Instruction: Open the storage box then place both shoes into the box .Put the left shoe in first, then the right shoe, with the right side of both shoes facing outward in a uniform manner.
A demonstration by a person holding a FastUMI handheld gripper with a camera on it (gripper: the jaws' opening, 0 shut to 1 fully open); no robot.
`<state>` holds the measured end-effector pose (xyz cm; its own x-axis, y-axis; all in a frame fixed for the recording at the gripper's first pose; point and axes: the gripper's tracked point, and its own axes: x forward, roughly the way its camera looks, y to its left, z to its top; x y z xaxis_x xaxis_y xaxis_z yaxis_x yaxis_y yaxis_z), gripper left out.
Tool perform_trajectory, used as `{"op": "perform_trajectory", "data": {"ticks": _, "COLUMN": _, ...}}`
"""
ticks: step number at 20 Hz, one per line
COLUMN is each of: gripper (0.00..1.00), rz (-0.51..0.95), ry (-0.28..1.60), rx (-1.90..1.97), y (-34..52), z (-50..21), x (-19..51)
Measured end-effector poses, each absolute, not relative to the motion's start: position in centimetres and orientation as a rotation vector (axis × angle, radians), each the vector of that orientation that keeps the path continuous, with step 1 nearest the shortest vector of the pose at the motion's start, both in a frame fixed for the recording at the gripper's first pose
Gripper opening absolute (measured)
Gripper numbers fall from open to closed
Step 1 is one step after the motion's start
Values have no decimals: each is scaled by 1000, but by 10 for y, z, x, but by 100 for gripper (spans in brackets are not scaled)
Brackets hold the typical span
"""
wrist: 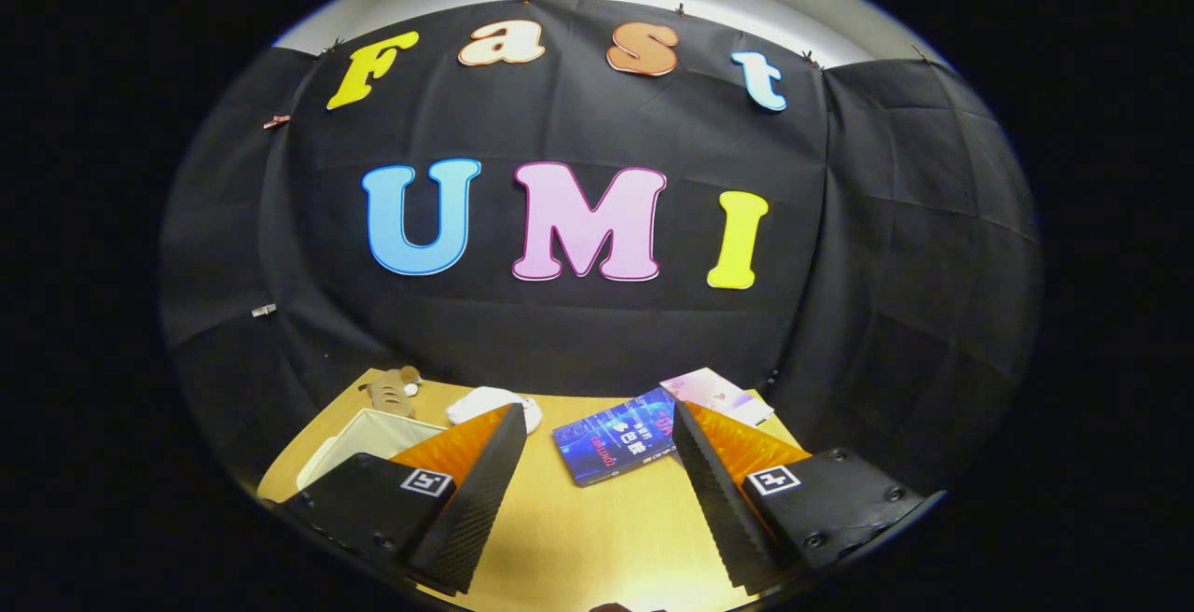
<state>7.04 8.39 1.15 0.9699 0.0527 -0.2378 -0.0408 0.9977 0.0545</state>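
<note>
Room: black cloth wall (597, 332) hangs creased behind the desk, with side panels folding round on both sides; a pale strip of ceiling or upper wall shows above the cloth.
Surface: light wooden desk (597, 519), smooth and yellowish, with a bright sheen on the bare patch between the fingers.
Far left, back edge: small brown plush toy (393, 389) lies on the desk close to the cloth wall.
Left, box: white open-topped storage box (368, 439) stands just beyond the left finger, its pale inner walls in view; the finger hides its near corner, and I cannot tell what lies inside.
Left of centre, shoe: white rounded shoe (485, 402) rests on the desk behind the left fingertip, just right of the box and outside it; part of it is hidden by the finger, so I cannot tell which shoe it is or how it faces.
Centre, jaws: the gripper (597, 425) has its jaws wide apart, with nothing between them but bare desk.
Right of centre: dark blue printed booklet (616, 444) lies flat on the desk, tilted, its right end behind the right finger.
Right, back: pale pink and white leaflet (716, 392) lies flat just behind the booklet, touching or overlapping its far corner, near the cloth wall.
</note>
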Motion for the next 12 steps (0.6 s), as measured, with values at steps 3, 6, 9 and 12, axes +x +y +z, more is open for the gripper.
{"op": "perform_trajectory", "data": {"ticks": 3, "gripper": 98, "rz": 74, "ry": 178, "rx": 70, "y": 51, "z": 15, "x": 53}}
{"op": "perform_trajectory", "data": {"ticks": 6, "gripper": 98, "rz": 111, "ry": 158, "rx": 93, "y": 23, "z": 4, "x": 37}}
{"op": "perform_trajectory", "data": {"ticks": 9, "gripper": 98, "rz": 158, "ry": 151, "rx": 85, "y": 3, "z": -6, "x": 32}}
{"op": "perform_trajectory", "data": {"ticks": 12, "gripper": 98, "rz": 175, "ry": 135, "rx": 78, "y": -9, "z": -11, "x": 36}}
